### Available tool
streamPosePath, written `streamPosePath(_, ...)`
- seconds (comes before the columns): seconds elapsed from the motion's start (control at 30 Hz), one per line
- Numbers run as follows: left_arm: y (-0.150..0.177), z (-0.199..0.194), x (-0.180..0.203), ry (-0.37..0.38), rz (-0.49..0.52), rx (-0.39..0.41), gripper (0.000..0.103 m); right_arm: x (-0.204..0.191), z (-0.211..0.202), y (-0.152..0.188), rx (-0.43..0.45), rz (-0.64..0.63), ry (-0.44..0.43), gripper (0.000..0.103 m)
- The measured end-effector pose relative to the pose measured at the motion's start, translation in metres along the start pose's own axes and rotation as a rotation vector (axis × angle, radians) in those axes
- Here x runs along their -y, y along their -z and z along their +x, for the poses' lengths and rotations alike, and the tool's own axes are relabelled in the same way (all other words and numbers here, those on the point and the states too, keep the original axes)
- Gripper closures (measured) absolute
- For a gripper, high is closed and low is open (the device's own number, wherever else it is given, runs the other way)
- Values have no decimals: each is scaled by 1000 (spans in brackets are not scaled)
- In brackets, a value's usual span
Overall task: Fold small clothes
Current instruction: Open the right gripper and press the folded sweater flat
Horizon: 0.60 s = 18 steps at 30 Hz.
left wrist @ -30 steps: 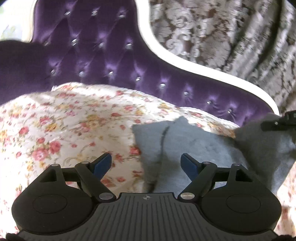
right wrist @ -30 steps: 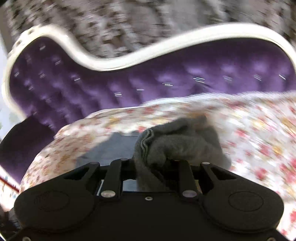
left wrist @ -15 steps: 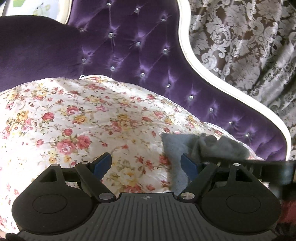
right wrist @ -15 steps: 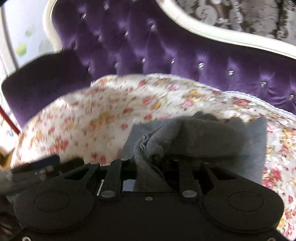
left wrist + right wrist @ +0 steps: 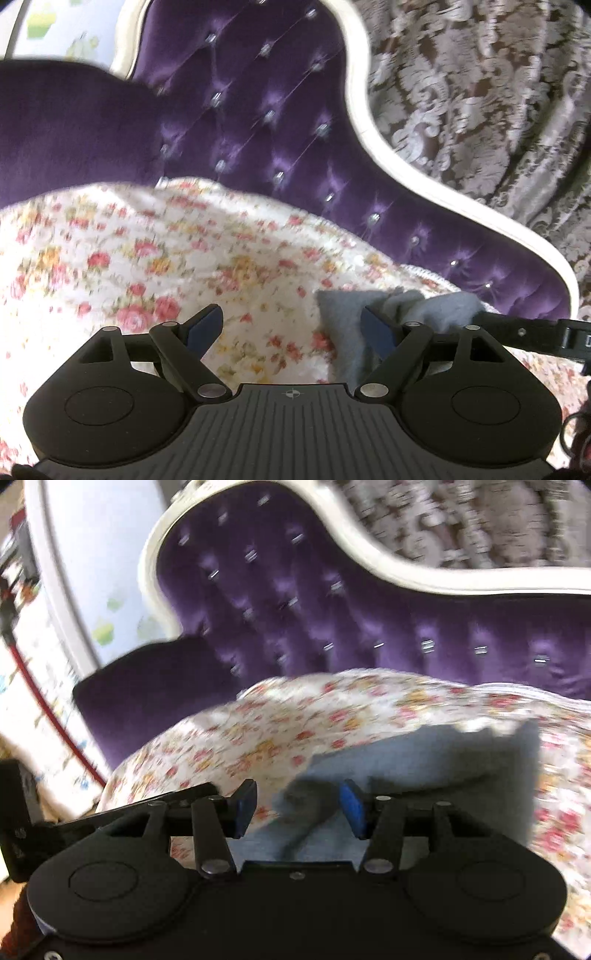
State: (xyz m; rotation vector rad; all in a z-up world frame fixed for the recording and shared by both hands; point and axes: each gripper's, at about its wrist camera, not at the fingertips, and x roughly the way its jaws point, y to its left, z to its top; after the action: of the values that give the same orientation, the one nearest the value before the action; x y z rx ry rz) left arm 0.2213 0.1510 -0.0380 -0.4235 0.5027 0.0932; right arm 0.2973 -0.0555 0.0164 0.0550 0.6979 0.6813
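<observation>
Since the earlier frame the right gripper [image 5: 297,808] has released the small grey fleece garment [image 5: 424,764]; it lies doubled on the floral bedspread [image 5: 295,720]. Left gripper [image 5: 291,328] gapes empty beside the garment; folding seems partly done.

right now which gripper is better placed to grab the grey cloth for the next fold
Right, probably. The right gripper is open with the grey cloth directly between and ahead of its fingers. The left gripper, also open, faces mostly the floral bedspread, with the cloth off at its right finger.
</observation>
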Motion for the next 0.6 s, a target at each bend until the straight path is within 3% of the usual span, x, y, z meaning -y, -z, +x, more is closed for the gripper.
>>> streamPosePath(0.17,3,-14,28,87,141,93,22,29,-18,4,-3,-5,156,45)
streamPosePath(0.27,11,-15,49,149,254,91,22,41,-12,5,-32,-25,207,45)
streamPosePath(0.43,27,0,70,197,383,-25,22,49,14,0,-82,-83,248,45)
streamPosePath(0.6,34,13,71,256,394,-164,22,60,43,-13,-124,-109,242,45)
